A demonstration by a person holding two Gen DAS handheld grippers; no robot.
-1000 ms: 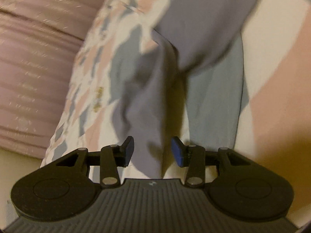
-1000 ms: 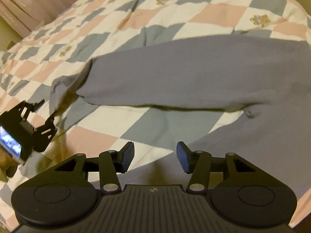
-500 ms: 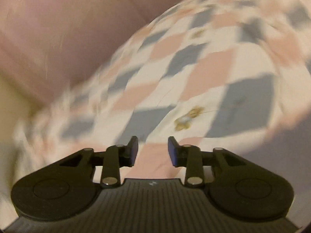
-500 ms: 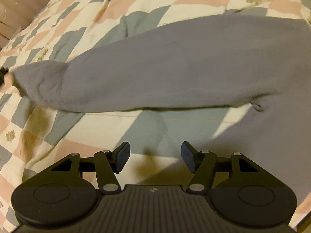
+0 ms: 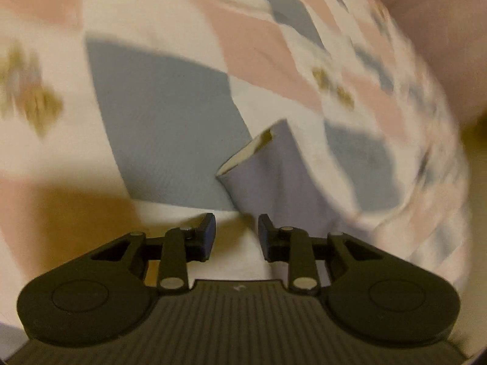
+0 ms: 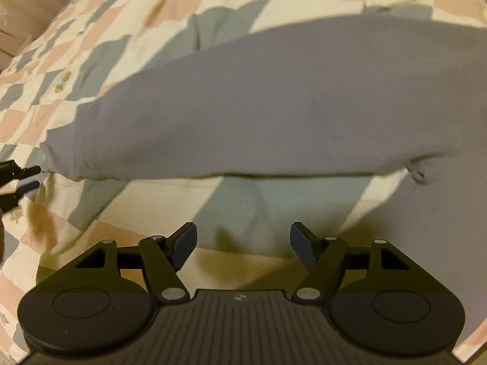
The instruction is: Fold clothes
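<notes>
Home bedroom: checkered quilt (image 6: 100,51) covering bed, grey garment (image 6: 274,106) on it

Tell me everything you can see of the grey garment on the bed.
The grey garment is plain, soft, matte knit-looking fabric, lying spread on the checked bedspread. One long sleeve or leg stretches flat across the right wrist view, ending in a cuff at the left; it joins a wider part at the right near a small pucker. The left wrist view shows the cuff end with an open hem. Neither gripper touches it: the left gripper, jaws closing, and the right gripper, jaws opening, hold nothing.
</notes>
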